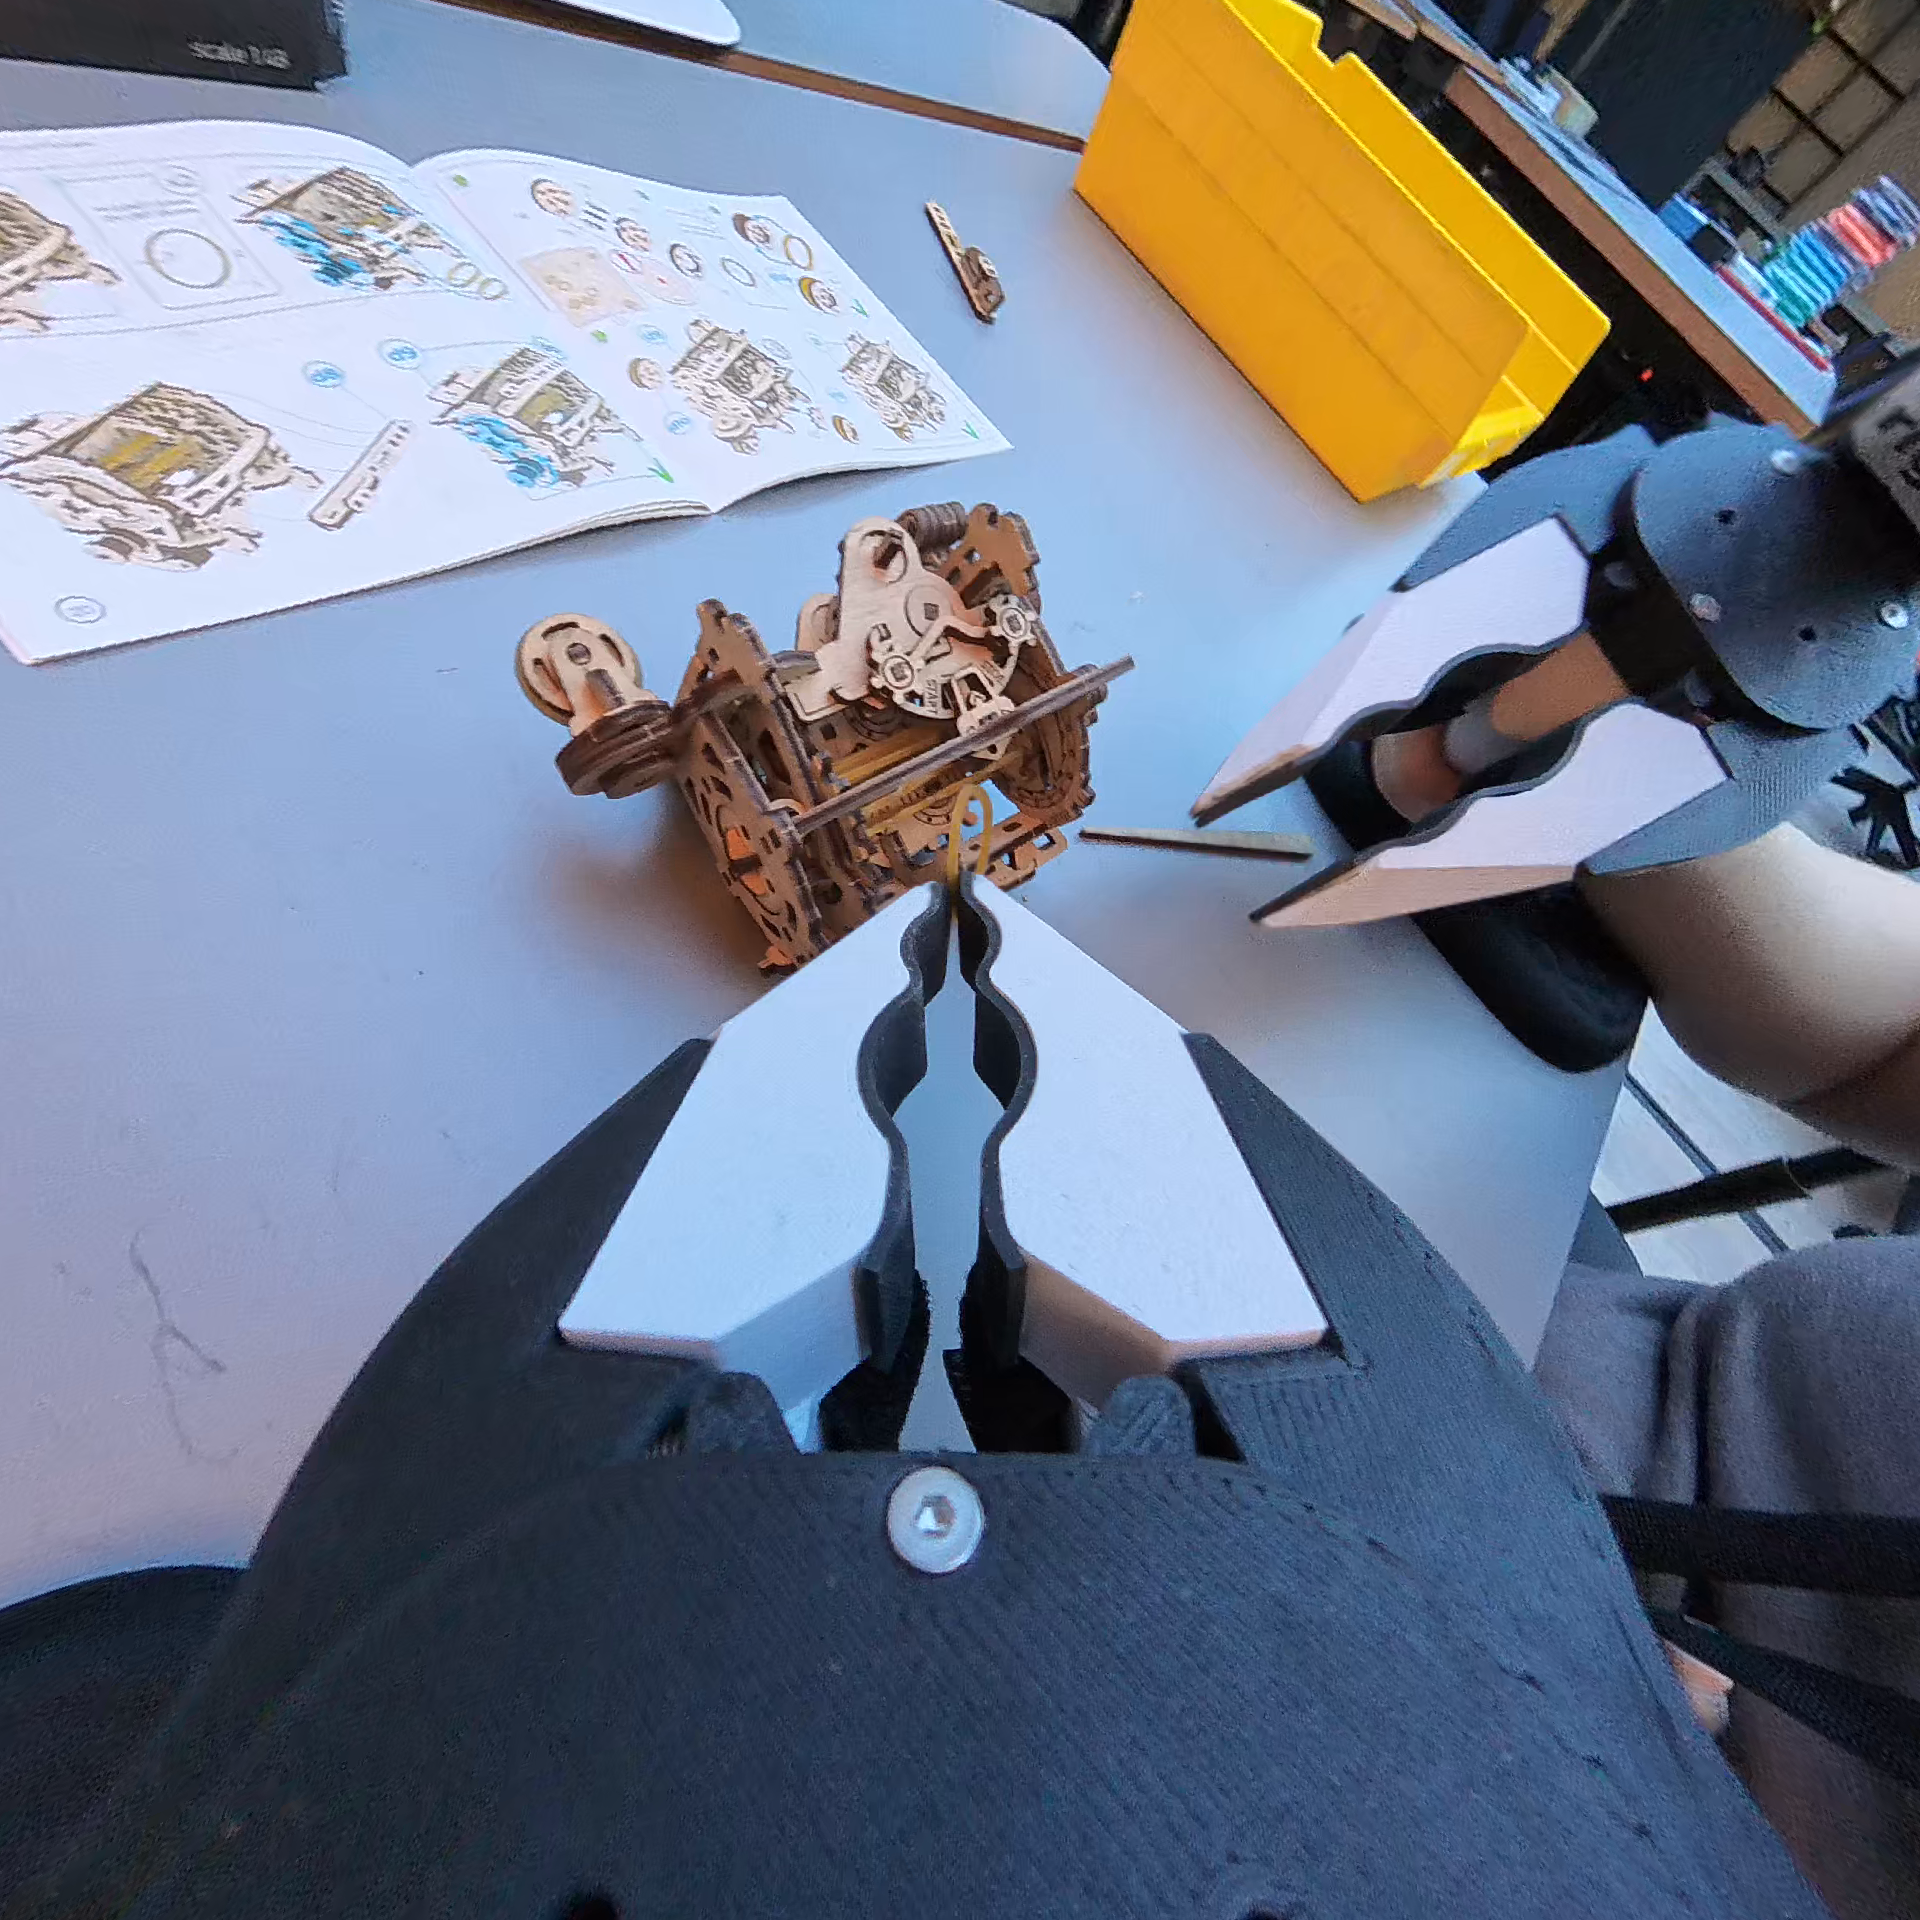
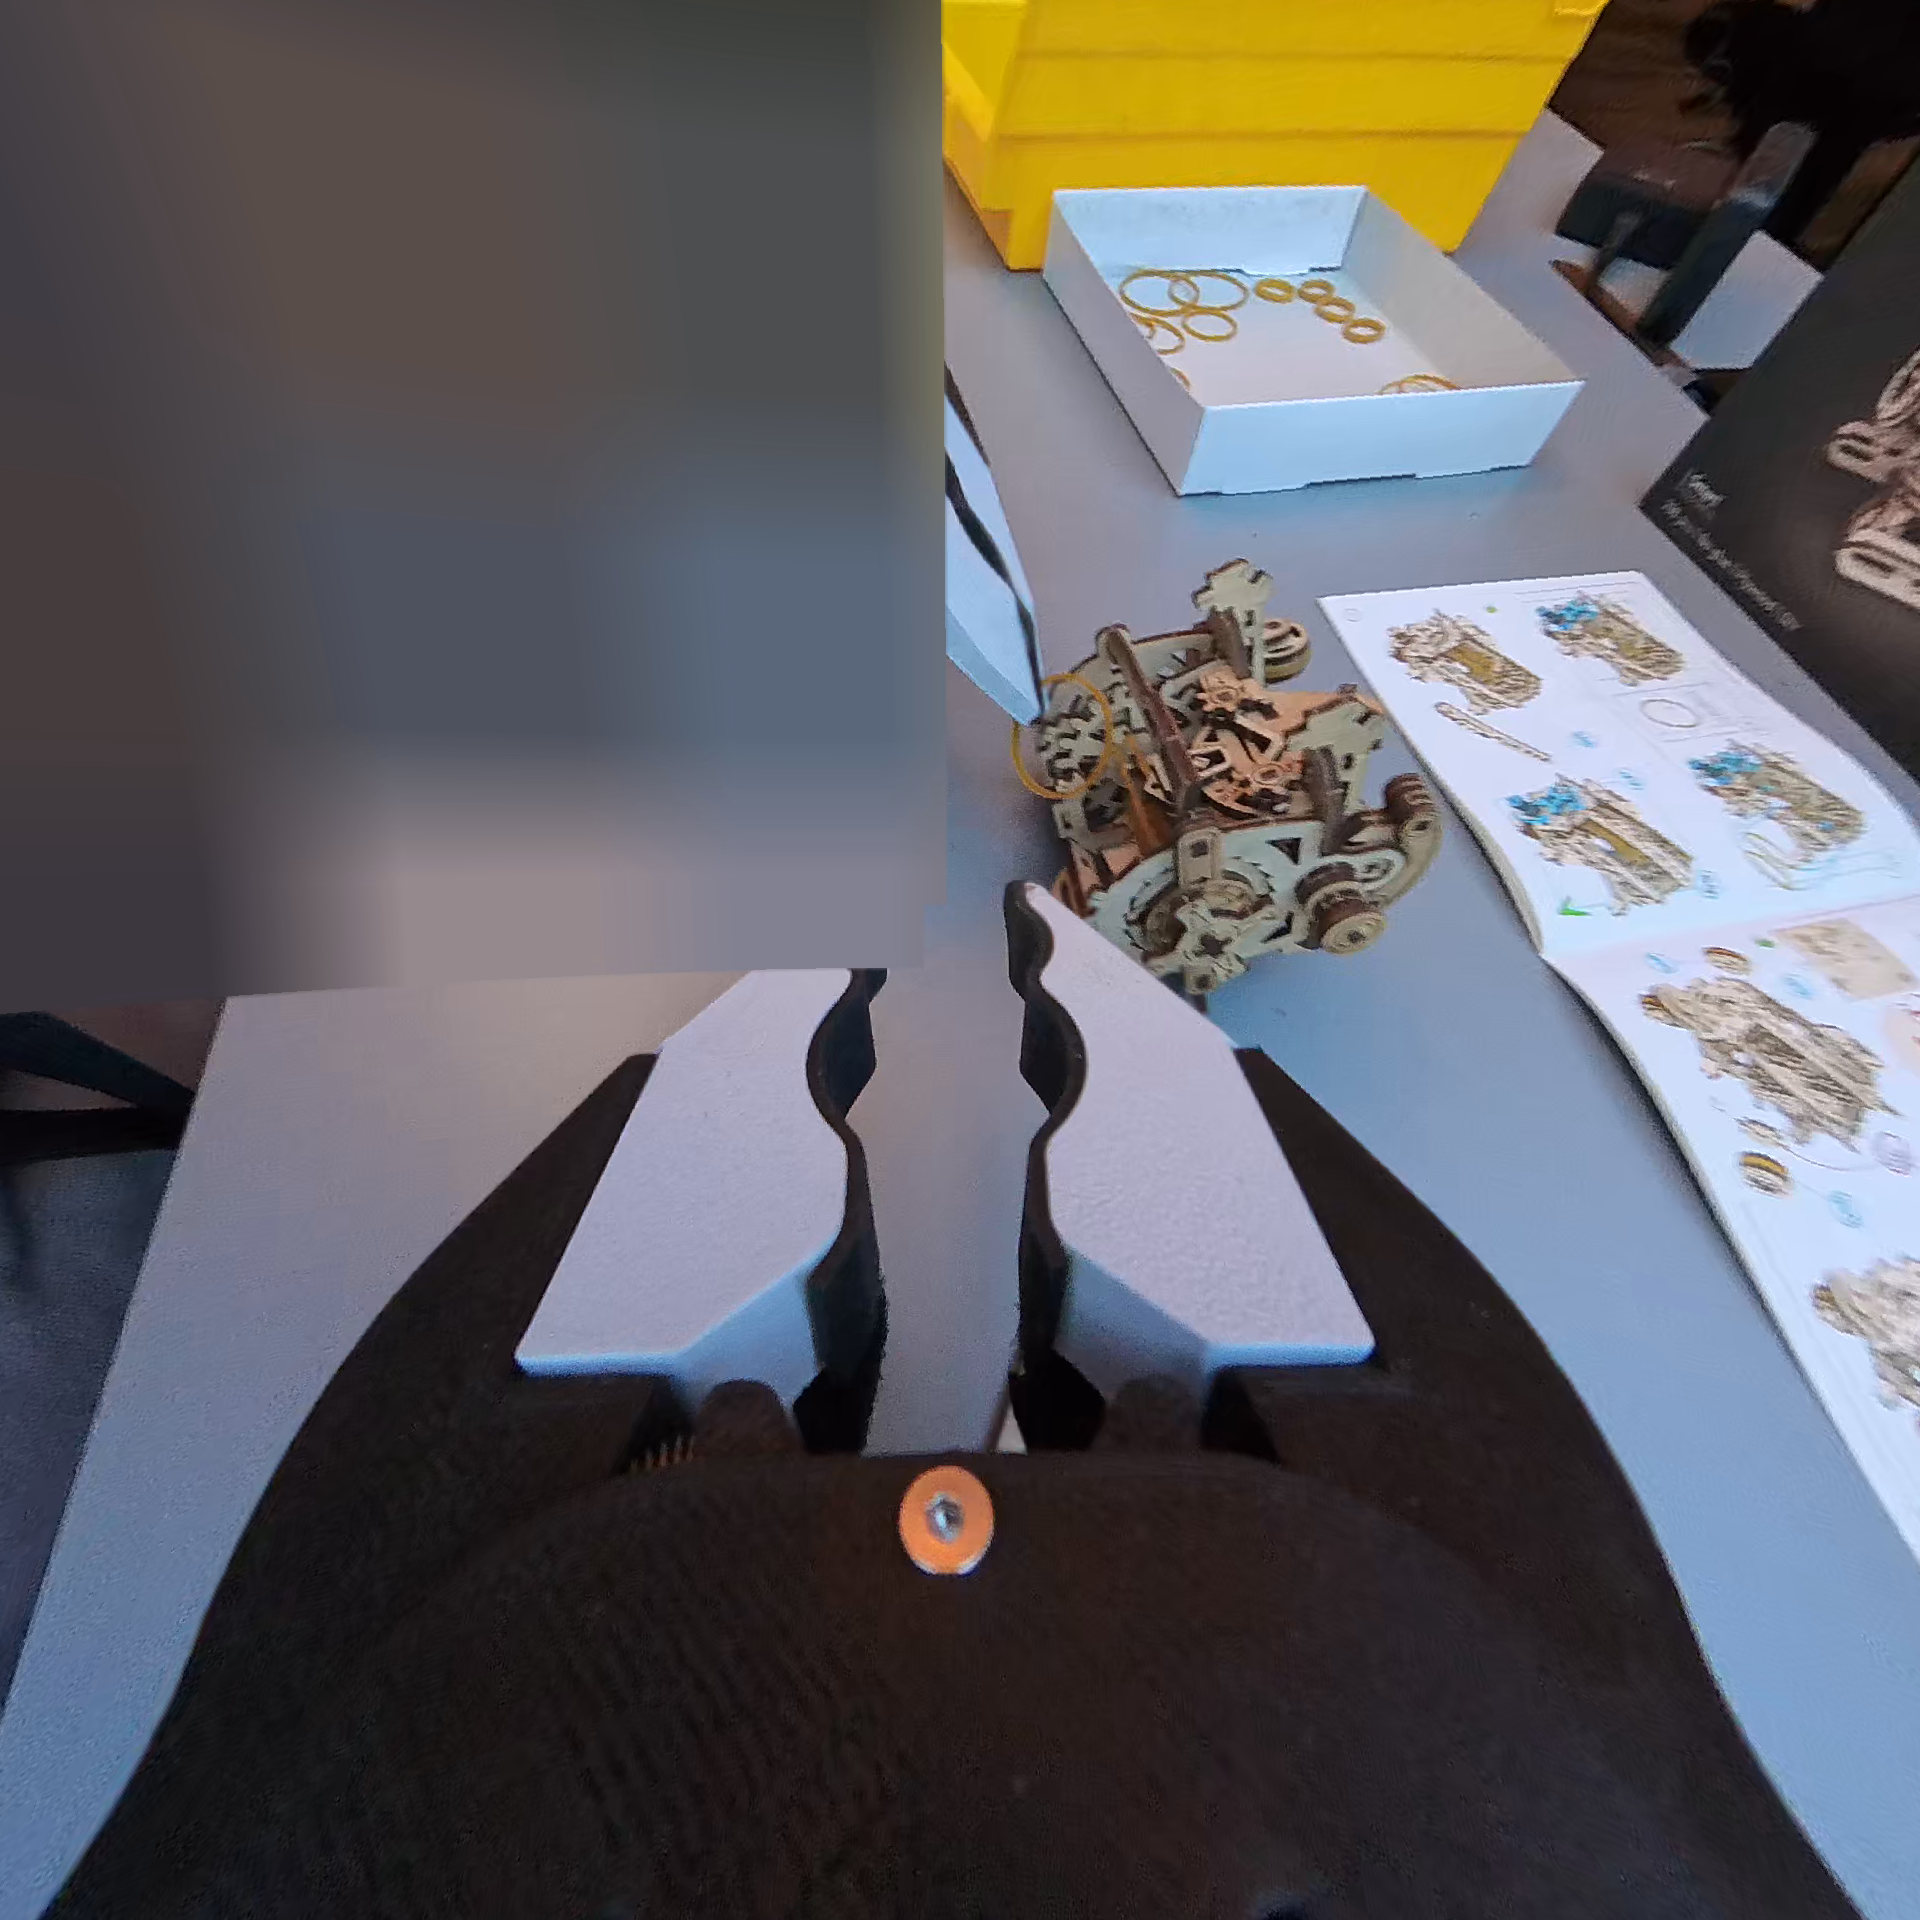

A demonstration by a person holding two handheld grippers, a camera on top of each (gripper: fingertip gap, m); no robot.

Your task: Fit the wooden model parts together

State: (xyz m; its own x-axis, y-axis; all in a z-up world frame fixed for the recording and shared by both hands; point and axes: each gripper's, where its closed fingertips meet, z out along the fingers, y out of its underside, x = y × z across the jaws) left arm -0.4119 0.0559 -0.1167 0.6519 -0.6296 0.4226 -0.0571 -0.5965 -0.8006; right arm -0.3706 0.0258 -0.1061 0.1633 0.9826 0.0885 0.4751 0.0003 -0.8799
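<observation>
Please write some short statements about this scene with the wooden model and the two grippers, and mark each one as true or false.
1. The left gripper is shut on a yellow rubber band. True.
2. The right gripper holds a wooden stick. False: it is open and empty; the thin wooden stick lies on the table.
3. The white tray holds several rubber bands. True.
4. The instruction booklet is closed. False: it lies open.
5. The wooden model stands inside the yellow bin. False: it sits on the grey table, apart from the bin.
</observation>
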